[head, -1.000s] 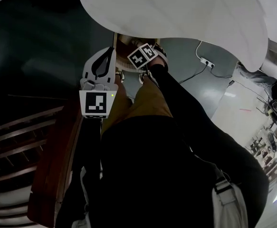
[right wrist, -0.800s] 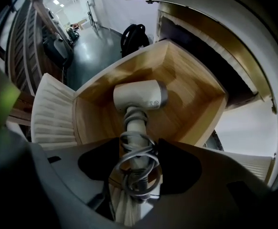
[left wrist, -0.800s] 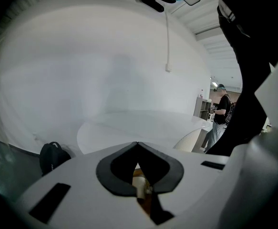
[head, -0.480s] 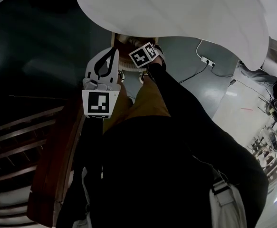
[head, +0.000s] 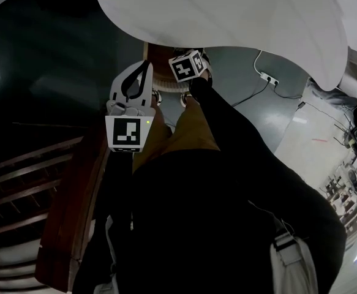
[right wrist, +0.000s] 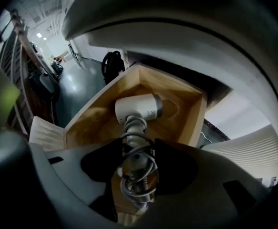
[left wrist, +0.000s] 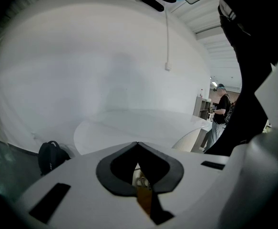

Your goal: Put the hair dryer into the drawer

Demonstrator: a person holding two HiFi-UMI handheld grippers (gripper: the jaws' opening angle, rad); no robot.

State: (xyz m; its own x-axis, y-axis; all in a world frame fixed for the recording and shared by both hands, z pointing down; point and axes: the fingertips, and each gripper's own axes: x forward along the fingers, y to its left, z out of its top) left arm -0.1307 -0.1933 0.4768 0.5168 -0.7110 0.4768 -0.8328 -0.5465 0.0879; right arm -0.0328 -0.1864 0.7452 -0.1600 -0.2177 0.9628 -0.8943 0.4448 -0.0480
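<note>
Jaws of the right gripper (right wrist: 139, 146) are closing on the handle of the white hair dryer (right wrist: 138, 109); the pads look to be touching it. The dryer sits in the open light-wood drawer (right wrist: 196, 116), its long axis running straight away from the jaws, head far, handle near. The left gripper (left wrist: 138, 144) is pressed together, empty, further left. A grey cord (right wrist: 138, 178) is coiled round the handle, and the barrel end is grey.

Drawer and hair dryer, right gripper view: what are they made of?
The drawer looks like pale wood or plywood, matte: grain shows on floor and walls. The hair dryer looks like white plastic, smooth with slight sheen, grey band at one end; its wrapped cord looks rubbery.
</note>
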